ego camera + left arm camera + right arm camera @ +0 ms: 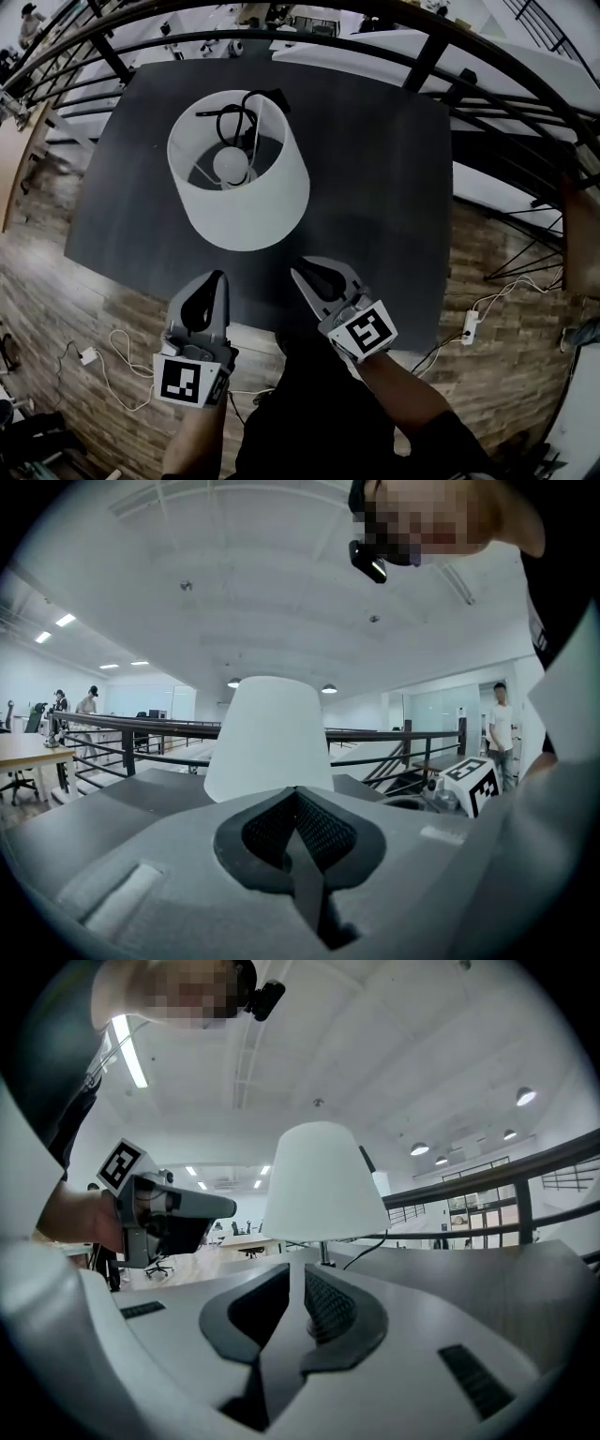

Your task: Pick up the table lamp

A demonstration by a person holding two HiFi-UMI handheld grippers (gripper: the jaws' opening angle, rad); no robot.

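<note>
The table lamp stands on the dark table [375, 187]; its white shade [239, 178] is open at the top, showing the bulb [232, 164] and a black cord [234, 117]. Both grippers hover side by side at the table's near edge, short of the shade and apart from it. My left gripper [220, 275] is shut with nothing in it, its tips meeting [295, 794] below the shade [269, 738]. My right gripper [298, 269] holds nothing; a narrow slit shows between its jaws [292, 1274], which point at the shade [323, 1185].
A black metal railing [281, 42] curves round the far and right sides of the table. On the wooden floor lie a white power strip [471, 326] at the right and loose cables [112, 352] at the left. A person [499, 728] stands in the distance.
</note>
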